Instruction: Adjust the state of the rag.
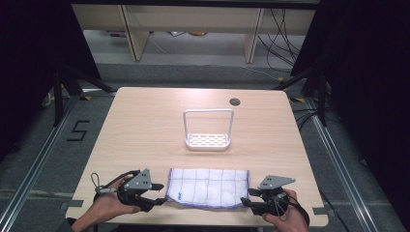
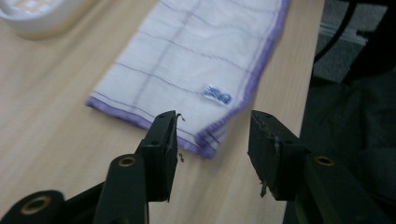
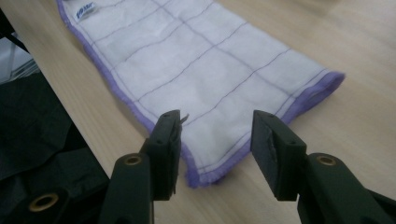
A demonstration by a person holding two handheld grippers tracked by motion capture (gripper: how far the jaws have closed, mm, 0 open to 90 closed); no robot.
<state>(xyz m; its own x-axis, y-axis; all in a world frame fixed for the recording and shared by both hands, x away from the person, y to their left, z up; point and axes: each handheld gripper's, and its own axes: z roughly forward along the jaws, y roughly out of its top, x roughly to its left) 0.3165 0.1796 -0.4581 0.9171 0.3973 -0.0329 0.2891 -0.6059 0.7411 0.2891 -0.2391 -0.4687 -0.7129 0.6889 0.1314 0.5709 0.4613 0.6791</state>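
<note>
Folded cloth lies flat near the table's front edge, between the left gripper and right gripper. Both sets of jaws stand apart at its near corners, gripping nothing. Farther back stands a white rack.

From the high view you looked forward and down from above your side of the table, far enough back to take in the whole top, the floor around it and the shelving behind. Your left gripper view sat close above the wood and looked along its own two jaws at the near left corner of the cloth, with the table's near edge at the picture's right. Your right gripper view was just as near and low, faced the cloth's near right corner, and shared that cloth with both other views.
</note>
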